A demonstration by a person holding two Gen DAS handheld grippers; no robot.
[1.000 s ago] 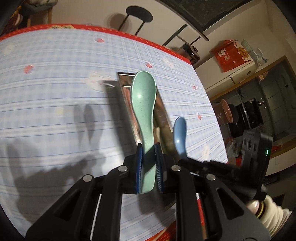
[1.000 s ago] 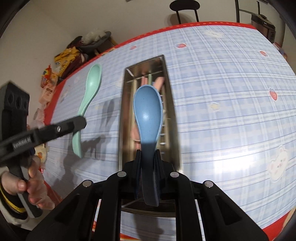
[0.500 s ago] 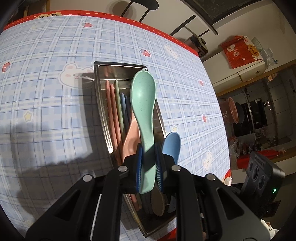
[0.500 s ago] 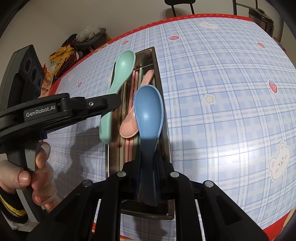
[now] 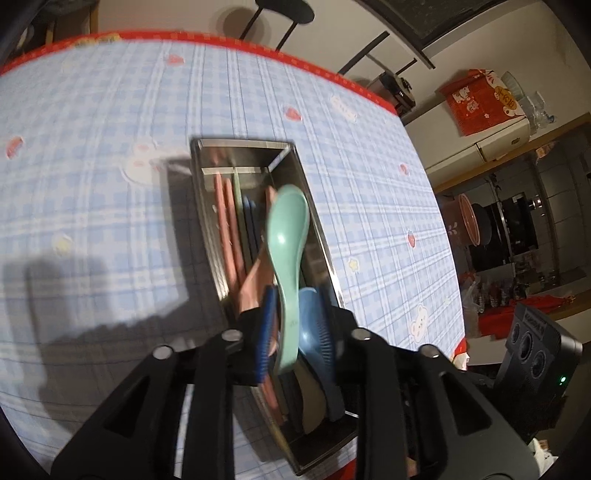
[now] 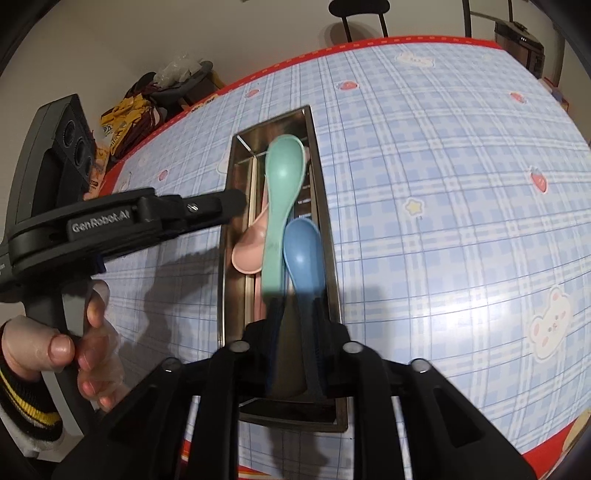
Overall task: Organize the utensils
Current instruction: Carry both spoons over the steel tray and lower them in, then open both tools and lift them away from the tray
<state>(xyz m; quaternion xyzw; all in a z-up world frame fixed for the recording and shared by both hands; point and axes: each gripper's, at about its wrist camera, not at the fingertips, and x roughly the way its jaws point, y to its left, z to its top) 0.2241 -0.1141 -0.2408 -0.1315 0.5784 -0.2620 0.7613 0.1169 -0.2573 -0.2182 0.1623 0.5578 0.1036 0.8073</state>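
Note:
A long steel tray (image 5: 240,142) (image 6: 223,258) lies on the blue checked tablecloth. My left gripper (image 5: 295,328) hangs over its near end with jaws opening. The green spoon (image 5: 288,225) (image 6: 284,173) stands tilted and blurred between the pads, which no longer press it. My right gripper (image 6: 295,328) is also over the tray, jaws opening. The blue spoon (image 6: 303,251) (image 5: 310,321) lies bowl-up in the tray, its handle loose between the pads. A pink spoon (image 6: 247,254) and several pink, green and blue sticks (image 5: 225,214) lie under them.
A person's hand (image 6: 55,347) in a striped cuff holds the left gripper's handle. The table's red edge (image 5: 258,46) runs along the far side with a black stool (image 5: 284,7) behind it. Bags are piled beyond the left corner (image 6: 129,110).
Both grippers came over the tray, then their jaws parted. The green spoon now tips to the right between the left pads, and the blue spoon has dropped into the tray.

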